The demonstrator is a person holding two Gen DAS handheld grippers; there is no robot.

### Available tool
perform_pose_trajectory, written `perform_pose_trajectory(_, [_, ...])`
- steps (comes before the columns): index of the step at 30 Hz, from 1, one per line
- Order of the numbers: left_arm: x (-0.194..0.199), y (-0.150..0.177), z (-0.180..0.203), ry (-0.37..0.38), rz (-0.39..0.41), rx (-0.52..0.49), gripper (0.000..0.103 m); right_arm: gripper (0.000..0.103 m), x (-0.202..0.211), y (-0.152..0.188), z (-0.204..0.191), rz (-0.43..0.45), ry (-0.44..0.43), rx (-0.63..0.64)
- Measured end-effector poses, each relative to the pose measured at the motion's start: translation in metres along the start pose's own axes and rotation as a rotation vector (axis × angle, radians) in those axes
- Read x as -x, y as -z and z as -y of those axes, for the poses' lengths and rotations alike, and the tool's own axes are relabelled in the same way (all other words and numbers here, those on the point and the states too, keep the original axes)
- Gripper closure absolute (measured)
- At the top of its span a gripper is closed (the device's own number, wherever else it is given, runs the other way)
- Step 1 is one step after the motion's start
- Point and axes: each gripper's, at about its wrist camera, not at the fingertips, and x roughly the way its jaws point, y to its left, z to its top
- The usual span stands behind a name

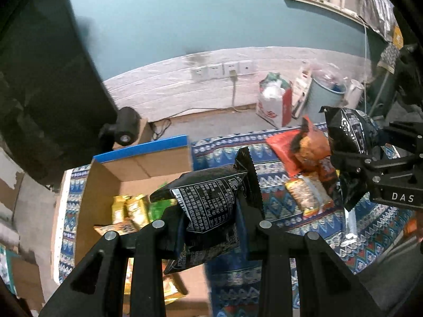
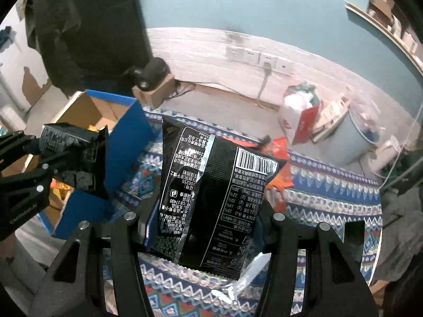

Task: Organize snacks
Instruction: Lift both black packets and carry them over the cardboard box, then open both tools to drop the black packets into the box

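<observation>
My left gripper (image 1: 211,219) is shut on a black snack packet (image 1: 211,211) and holds it over the near right edge of an open cardboard box (image 1: 137,169) with a blue rim. The box holds yellow and green snack packets (image 1: 132,208). My right gripper (image 2: 206,222) is shut on a larger black snack bag (image 2: 211,190) above the patterned tablecloth (image 2: 330,192). The right gripper shows in the left wrist view (image 1: 370,155) at the right. The left gripper shows in the right wrist view (image 2: 53,158), beside the box (image 2: 87,111).
An orange packet (image 1: 298,148) and a clear-wrapped snack (image 1: 306,192) lie on the cloth. Beyond the table stand a white and red bag (image 1: 275,103), a pale blue bin (image 1: 325,97), wall sockets (image 1: 222,70) and a black device on a small box (image 1: 127,126).
</observation>
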Motion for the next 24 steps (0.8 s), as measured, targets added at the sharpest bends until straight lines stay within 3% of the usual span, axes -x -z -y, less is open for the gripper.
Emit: perform_pose_trajectory(24, [-0.005, 0.031, -0.123, -0.1, -0.048, 0.228, 0.071, 0.048, -0.053, -0.058, -0.125, -0.028, -0.131, 0.158])
